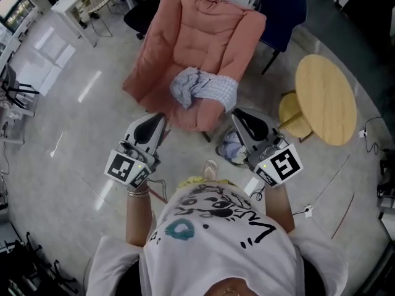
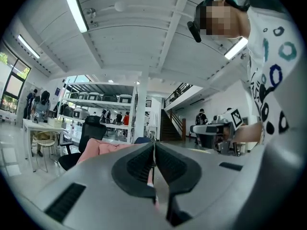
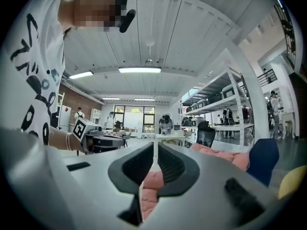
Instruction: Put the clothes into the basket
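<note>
- The person's white T-shirt with black drawings (image 1: 216,239) is nearest, and each hand holds a gripper out in front of it
- The left gripper (image 1: 157,121) has its jaws pressed together with nothing between them; the right gripper (image 1: 239,116) is closed and empty too
- The step in hand, I think, is going up to the clothes, with nothing picked up yet
- The clothes are a crumpled grey-blue and white checked bundle of cloth (image 1: 200,88); it lies at the front of the seat of the big soft pink armchair (image 1: 185,36), just ahead of both grippers, and one part hangs over the seat edge
- Next, a gripper must open its jaws, reach the bundle and close on a thick fold
- The cloth looks soft and floppy, so it may droop when lifted
- A pale thing with cloth in it (image 1: 228,148) sits on the floor beside the armchair; it may be the basket, but I cannot tell
</note>
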